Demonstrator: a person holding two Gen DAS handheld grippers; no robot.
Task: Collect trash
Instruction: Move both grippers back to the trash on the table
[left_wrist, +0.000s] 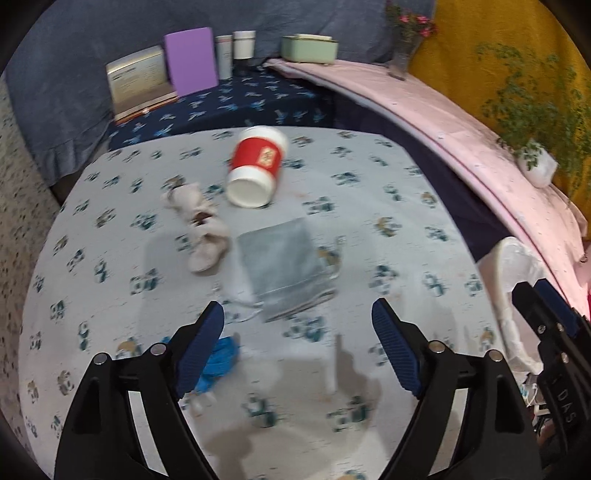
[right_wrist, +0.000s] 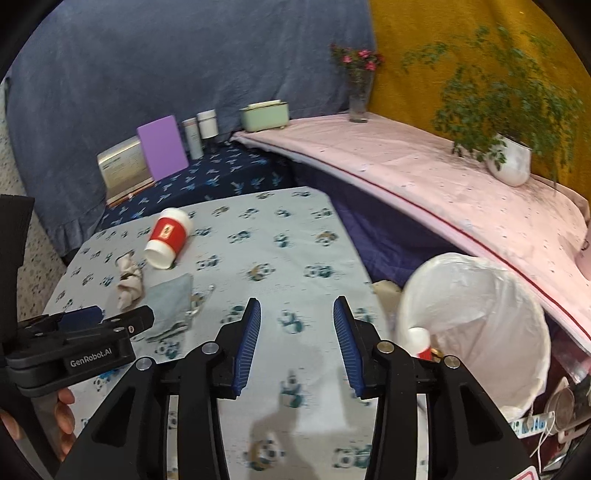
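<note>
Trash on bench: we find the silver pouch (left_wrist: 286, 266) just ahead of the left tongs (left_wrist: 297, 345), jaws wide apart and empty; crumpled tissue (left_wrist: 201, 229) and tipped red paper cup (left_wrist: 256, 171) beyond. Right tongs (right_wrist: 297, 347) stand partly apart, empty, beside the white-lined bin (right_wrist: 476, 325). Bench (right_wrist: 280, 258) wears panda-print cloth; blue drape behind.

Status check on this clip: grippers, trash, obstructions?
Left gripper open, empty. Right gripper open, empty. Red cup, crumpled tissue, silver pouch on table; bin clear.
</note>
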